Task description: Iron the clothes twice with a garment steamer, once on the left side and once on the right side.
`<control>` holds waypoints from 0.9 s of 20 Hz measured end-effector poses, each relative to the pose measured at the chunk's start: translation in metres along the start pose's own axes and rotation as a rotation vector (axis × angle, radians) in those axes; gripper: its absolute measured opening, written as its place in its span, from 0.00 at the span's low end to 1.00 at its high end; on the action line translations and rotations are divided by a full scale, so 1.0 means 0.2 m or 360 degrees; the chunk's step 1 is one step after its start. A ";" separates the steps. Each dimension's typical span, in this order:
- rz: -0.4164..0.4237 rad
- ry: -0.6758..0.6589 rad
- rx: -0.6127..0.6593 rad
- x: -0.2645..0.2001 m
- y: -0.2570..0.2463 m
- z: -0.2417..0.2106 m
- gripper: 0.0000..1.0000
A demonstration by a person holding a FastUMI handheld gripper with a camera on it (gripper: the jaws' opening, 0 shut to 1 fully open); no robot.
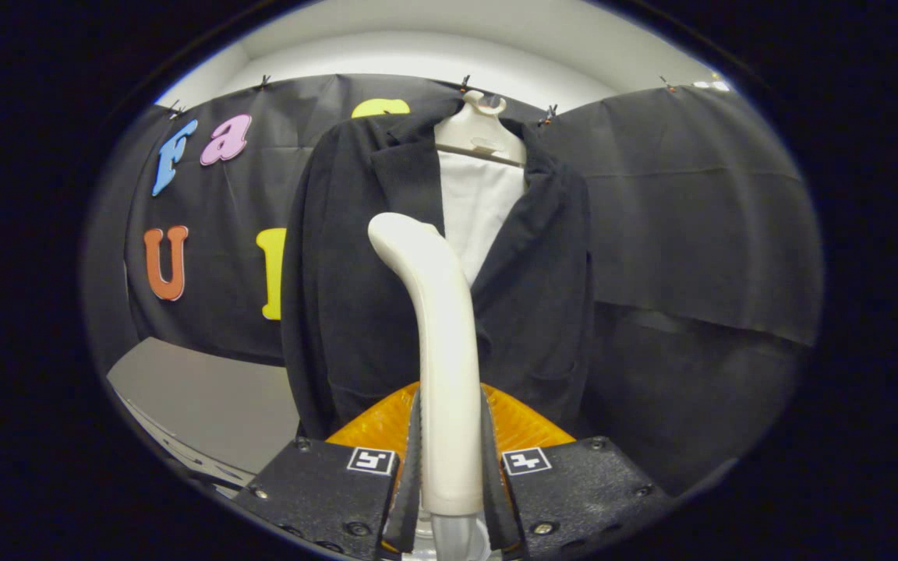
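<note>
A black jacket (pixel 355 273) hangs on a white hanger (pixel 482 128) in front of the booth's black cloth wall, with a white lining or shirt (pixel 479 210) showing at its open front. My gripper (pixel 449 460) is shut on the white handle of the garment steamer (pixel 437 327). The steamer rises upright between my fingers, and its curved head sits in front of the jacket's left panel near the lapel. Whether the head touches the cloth is not clear.
A grey table surface (pixel 199 389) lies below and left of the jacket. The black cloth wall (pixel 691 234) spreads behind and to the right of the jacket. White ceiling shows above it.
</note>
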State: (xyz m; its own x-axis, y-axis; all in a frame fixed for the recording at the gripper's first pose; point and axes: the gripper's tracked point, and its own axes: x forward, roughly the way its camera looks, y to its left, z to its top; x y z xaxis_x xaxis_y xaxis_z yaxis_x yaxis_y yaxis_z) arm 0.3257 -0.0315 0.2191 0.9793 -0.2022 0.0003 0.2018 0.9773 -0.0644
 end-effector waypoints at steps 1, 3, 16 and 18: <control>-0.0007 0.0016 0.0002 0.00 0.00 -0.02 0.37; -0.0016 0.0040 0.0004 0.01 -0.01 -0.07 0.37; 0.0016 0.0228 -0.0062 -0.04 0.06 -0.44 0.37; 0.0010 0.0254 -0.0082 -0.02 0.05 -0.49 0.37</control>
State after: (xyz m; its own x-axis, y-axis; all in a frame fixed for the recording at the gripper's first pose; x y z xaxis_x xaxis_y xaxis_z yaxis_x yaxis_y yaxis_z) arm 0.3222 -0.0268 0.1204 0.9653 -0.2076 -0.1586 0.1907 0.9749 -0.1152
